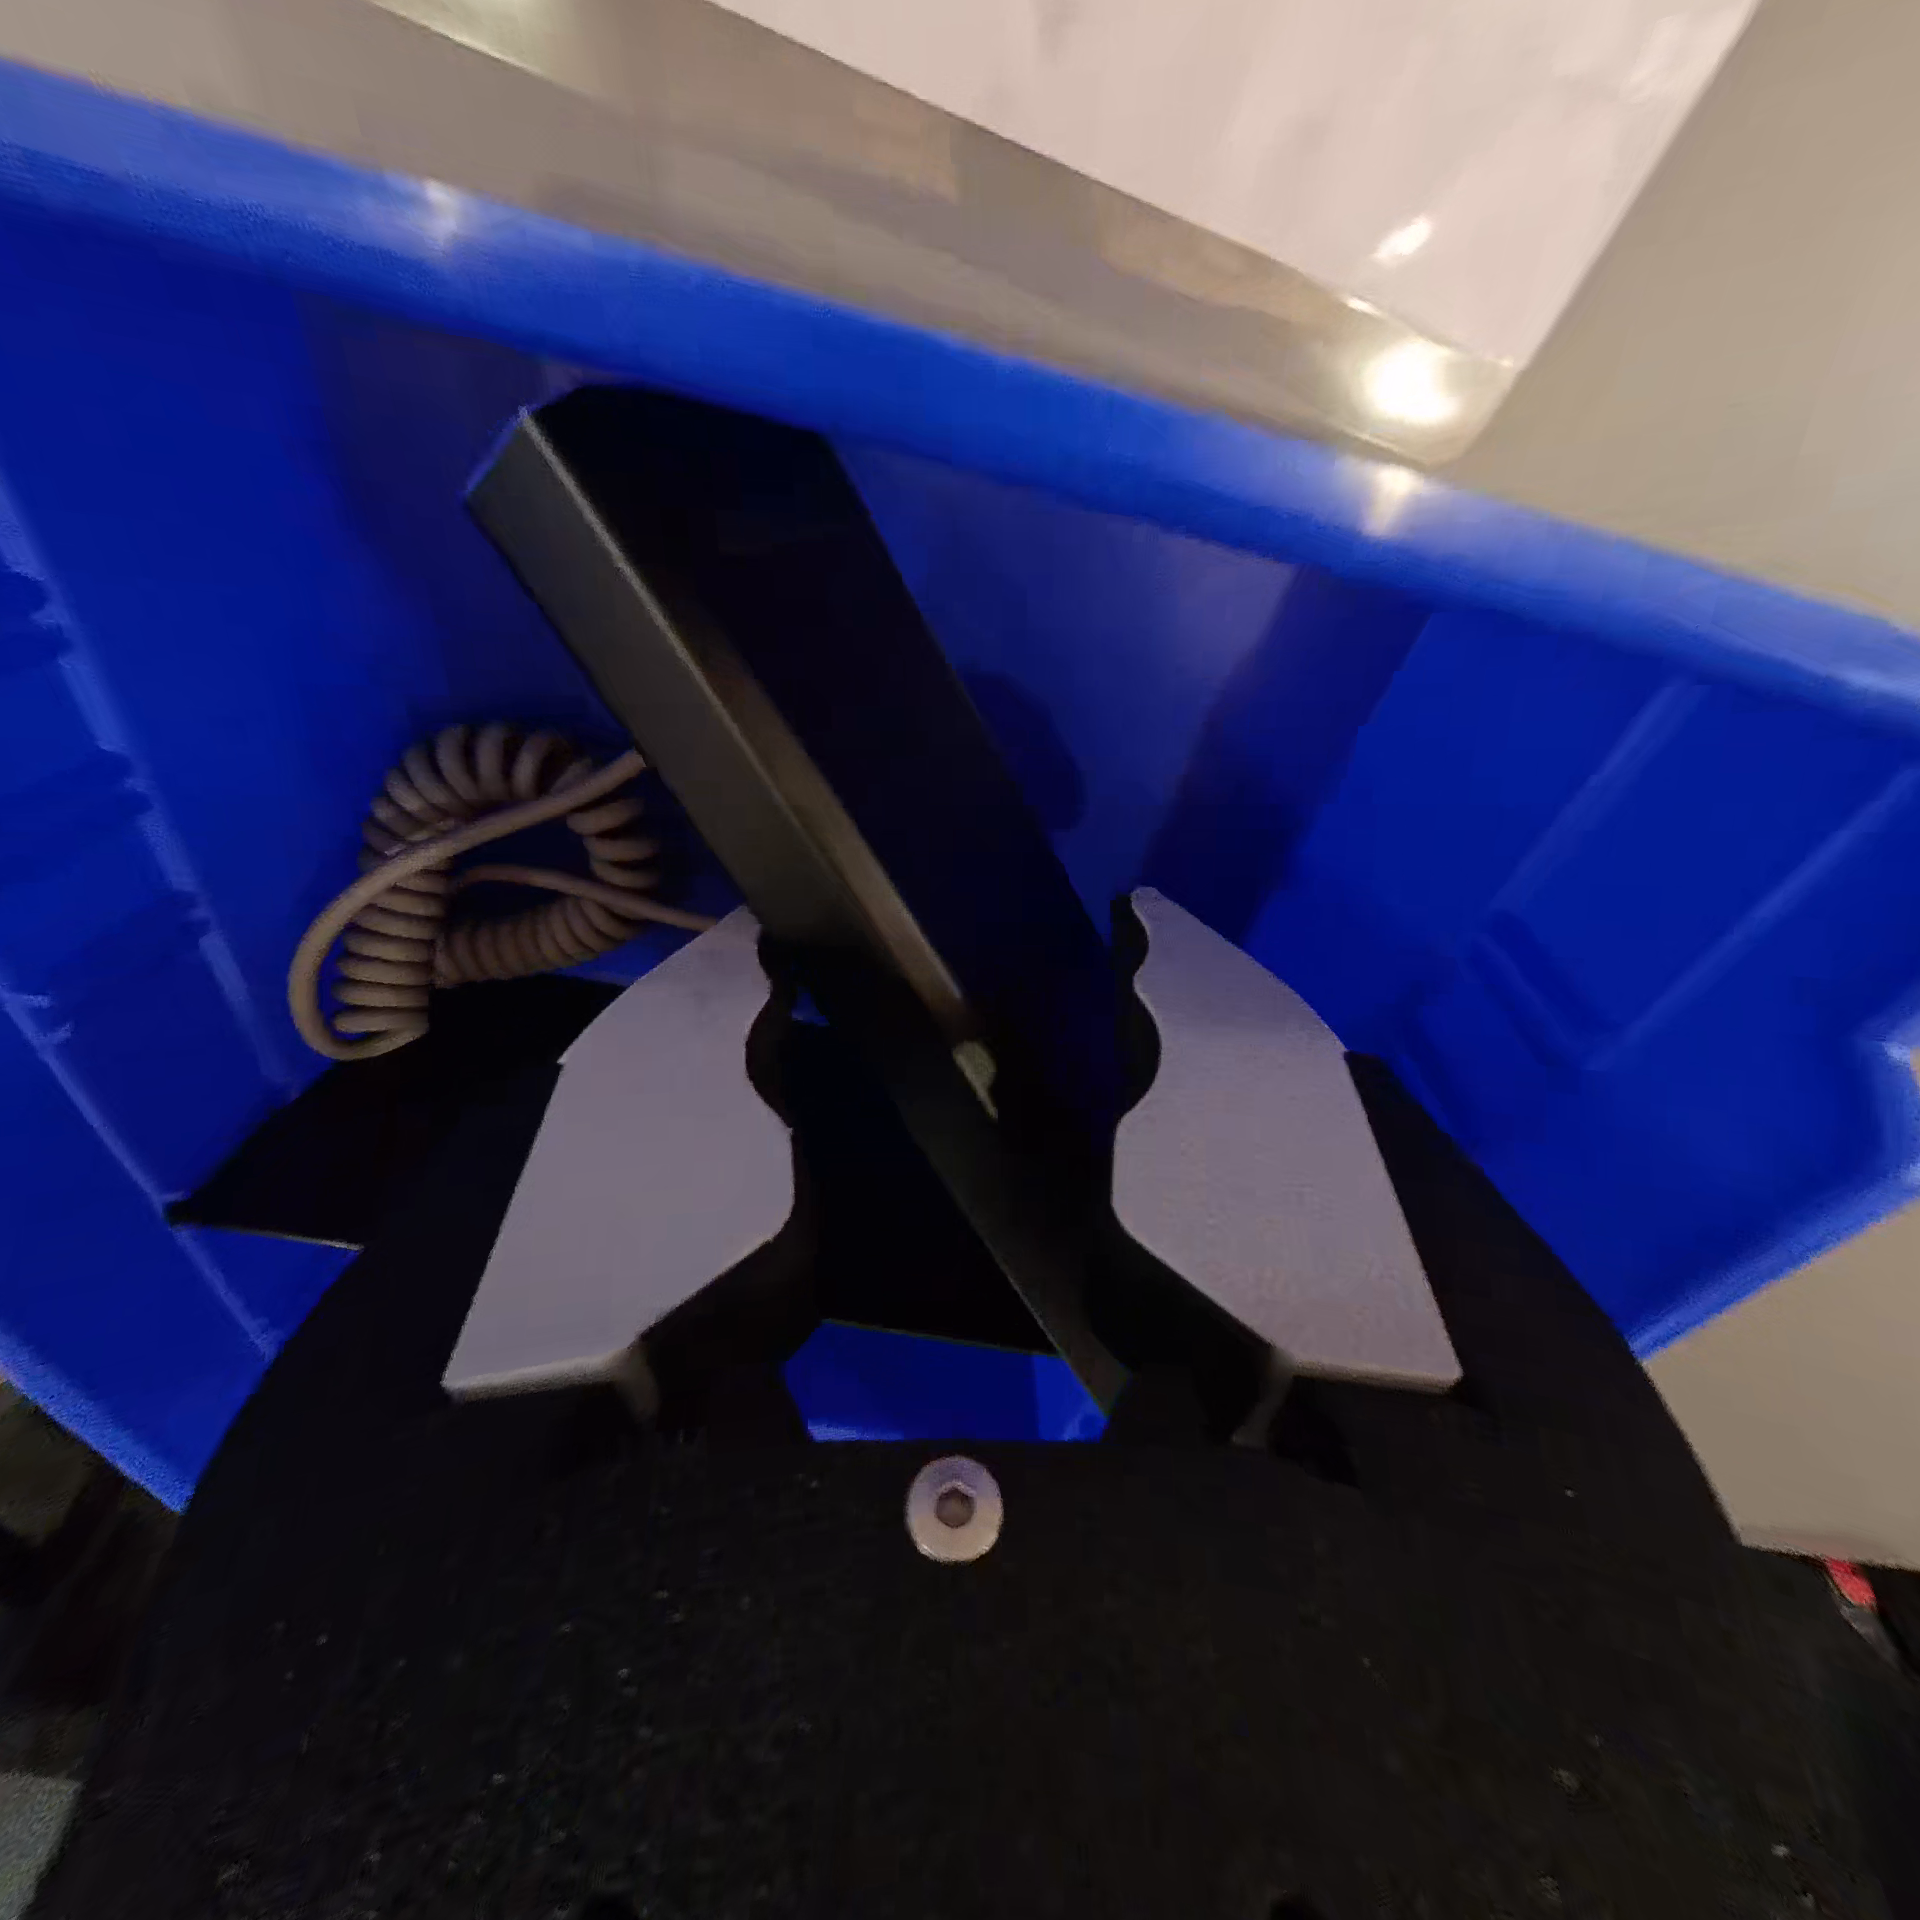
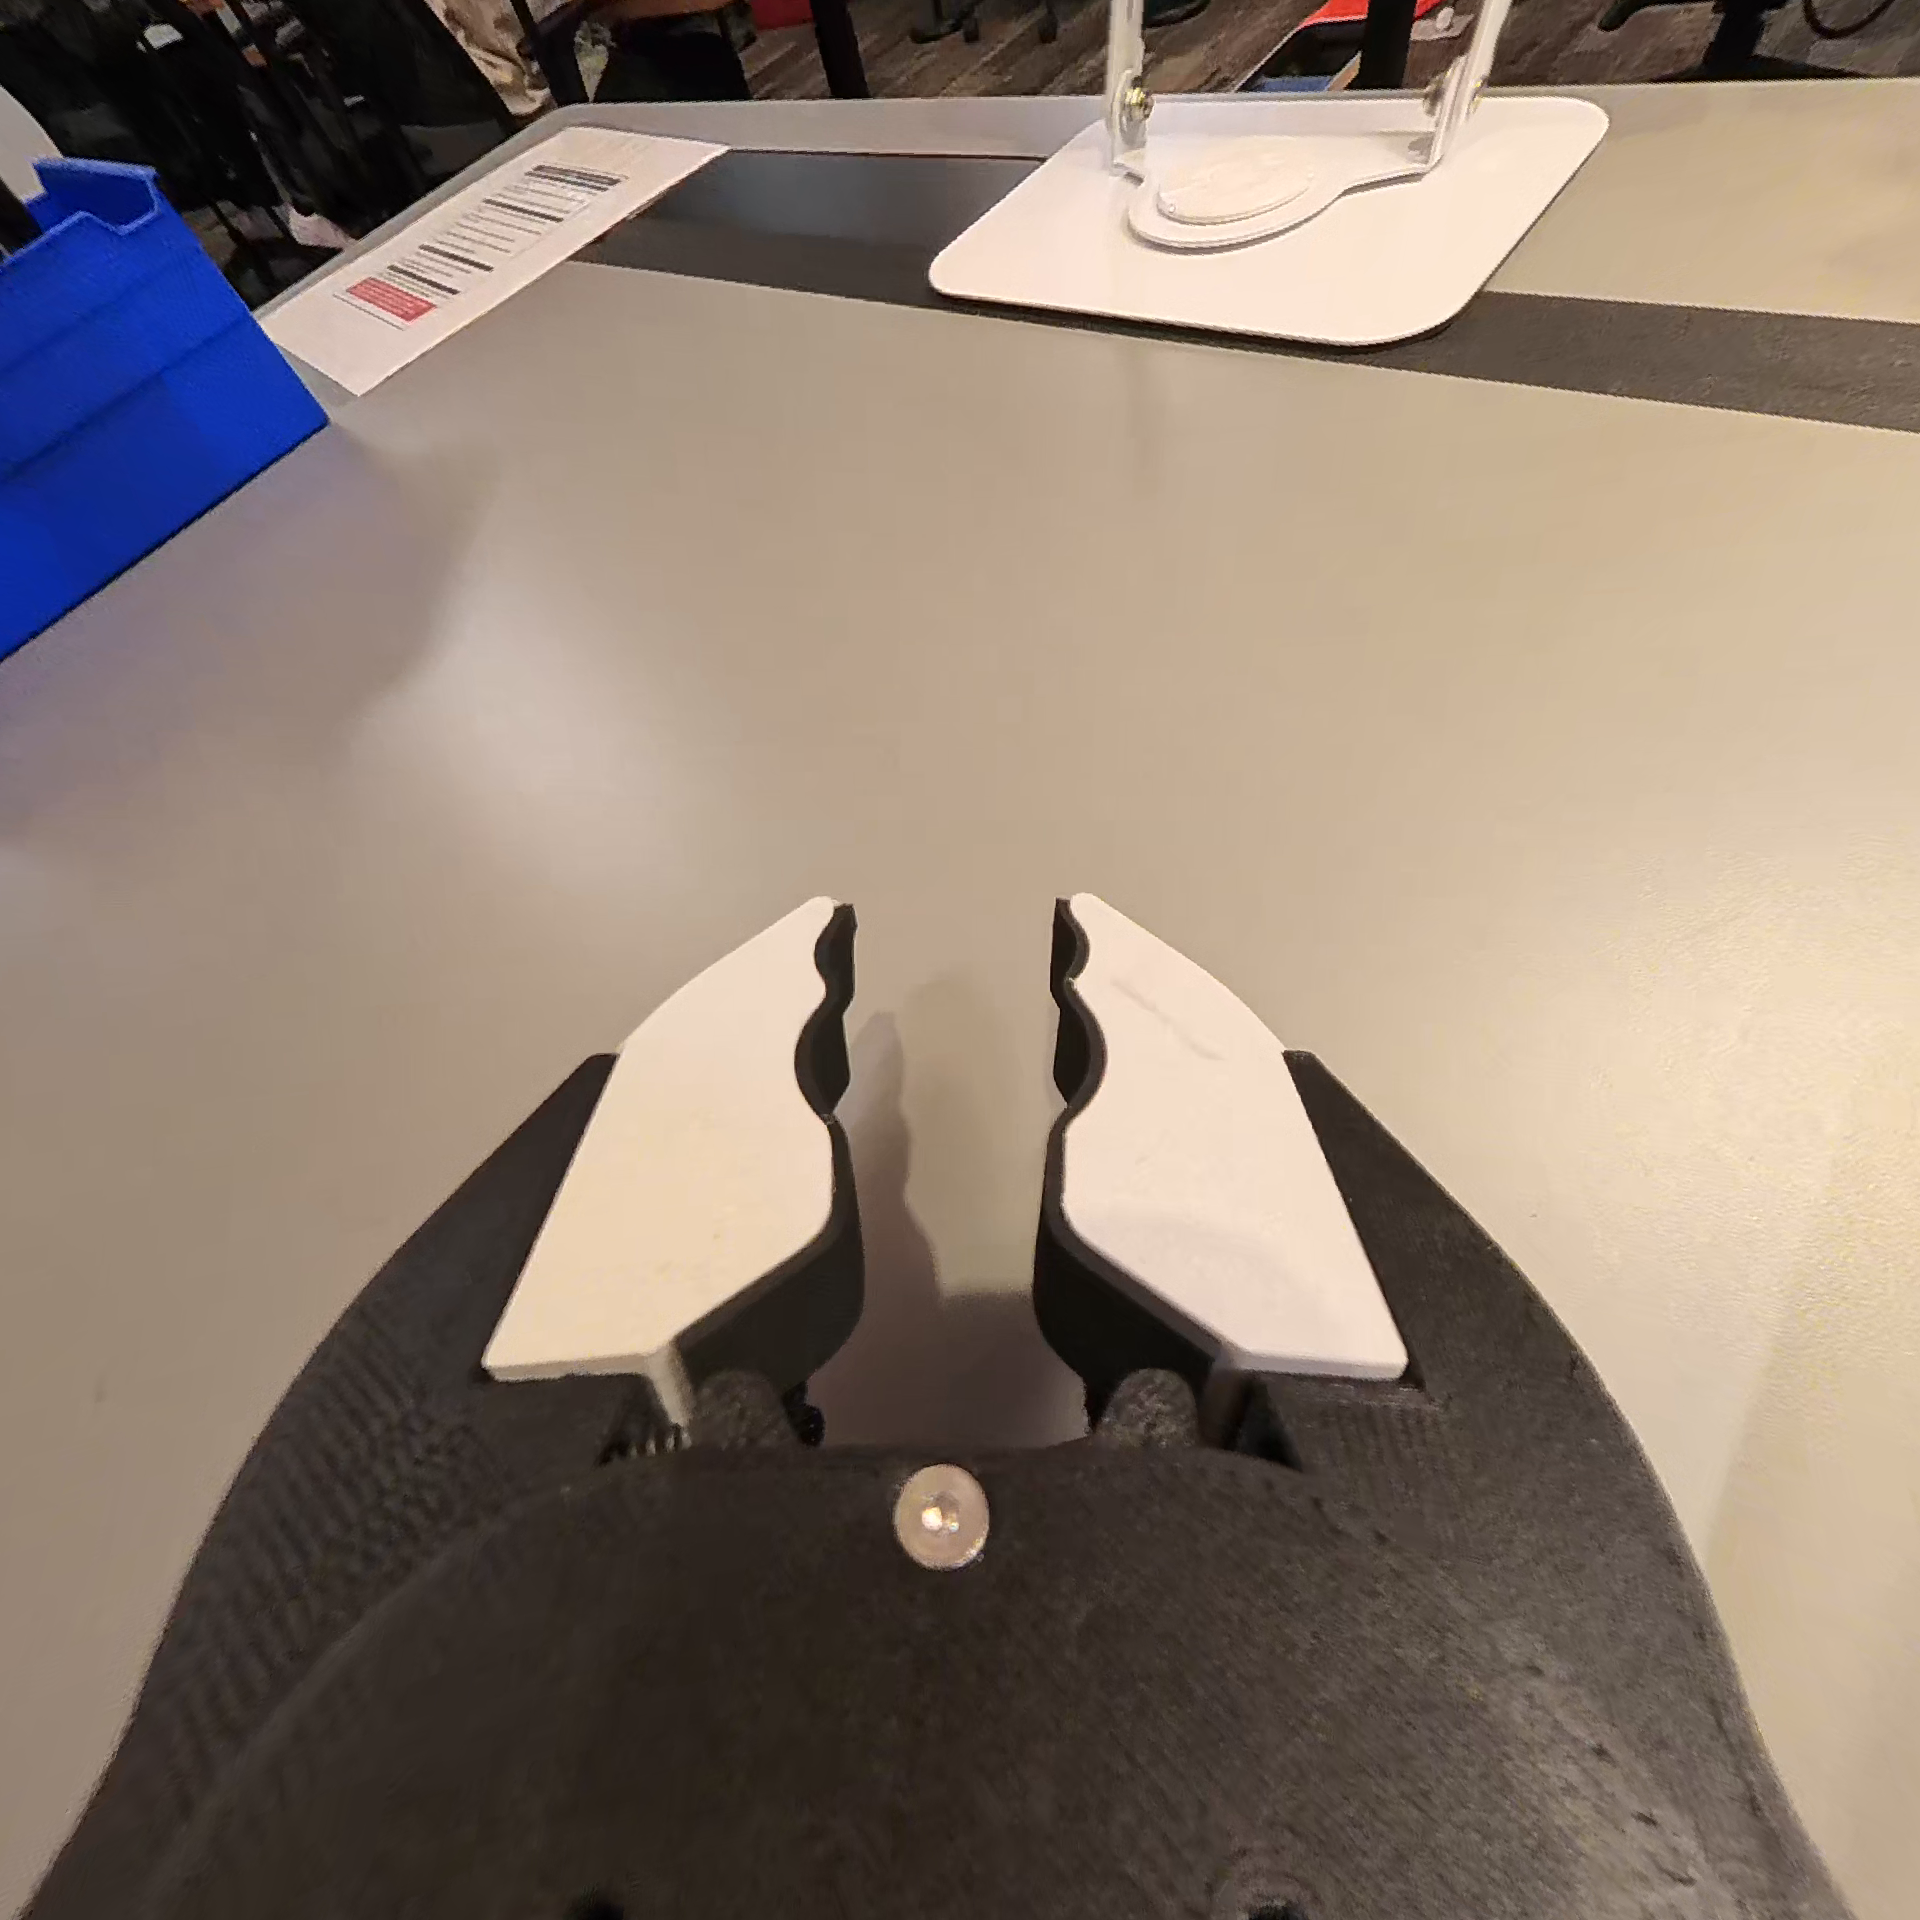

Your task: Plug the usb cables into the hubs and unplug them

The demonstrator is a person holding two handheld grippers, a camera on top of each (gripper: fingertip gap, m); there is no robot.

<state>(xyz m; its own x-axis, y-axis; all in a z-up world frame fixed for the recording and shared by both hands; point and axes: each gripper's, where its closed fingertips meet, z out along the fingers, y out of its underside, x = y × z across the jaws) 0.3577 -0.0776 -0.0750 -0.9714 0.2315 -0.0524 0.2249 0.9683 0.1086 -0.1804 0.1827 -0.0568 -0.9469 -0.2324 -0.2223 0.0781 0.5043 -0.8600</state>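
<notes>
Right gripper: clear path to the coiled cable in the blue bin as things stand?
Probably not directly. The right gripper sits open over bare table, with the blue bin off to its left. The coiled cable lies low inside, behind the bin wall, beside the black hub between the left gripper's fingers.

- hub [image 1: 790, 727]: black
- coiled cable [image 1: 488, 883]: grey
- bin [image 1: 1455, 831]: blue
- table [image 2: 935, 623]: beige-grey, dark band
- gripper fingers [image 2: 707, 1122]: white, black edges
- stand base [image 2: 1299, 239]: white
</notes>
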